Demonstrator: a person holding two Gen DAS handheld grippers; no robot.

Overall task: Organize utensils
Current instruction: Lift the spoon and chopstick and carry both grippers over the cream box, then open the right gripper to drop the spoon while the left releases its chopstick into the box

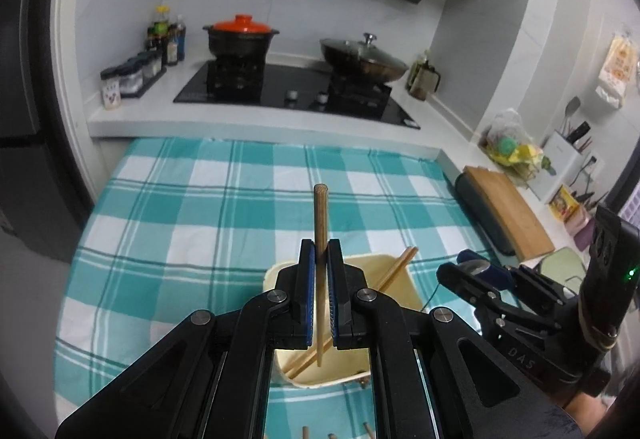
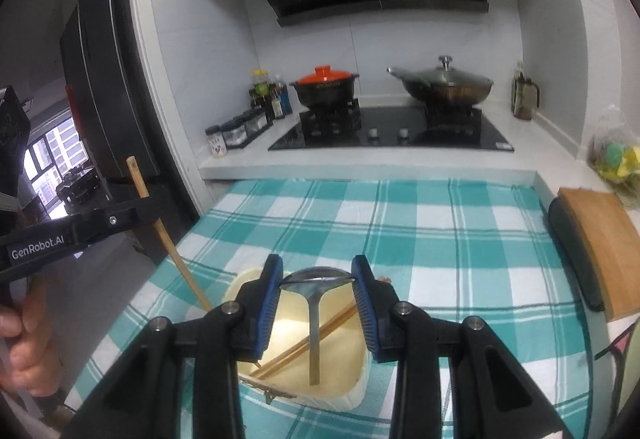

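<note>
Kitchen counter w/ a teal checked cloth (image 2: 440, 239), stove behind. Cream bin (image 2: 344, 395) already has a pair of chopsticks (image 2: 320, 335) in it. Left gripper (image 1: 320, 263) is pinched tight on one brown chopstick (image 1: 320, 215), tip down inside the bin, so prob mid-drop. Right gripper (image 2: 316, 303) has its jaws spread around a steel spoon (image 2: 314, 319); can't tell if it's gripped. A few more sticks (image 1: 306, 433) lie on the cloth nearer the cam, so maybe halfway.

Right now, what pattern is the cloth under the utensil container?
Teal-and-white checked tablecloth, clearest in the right wrist view.
</note>
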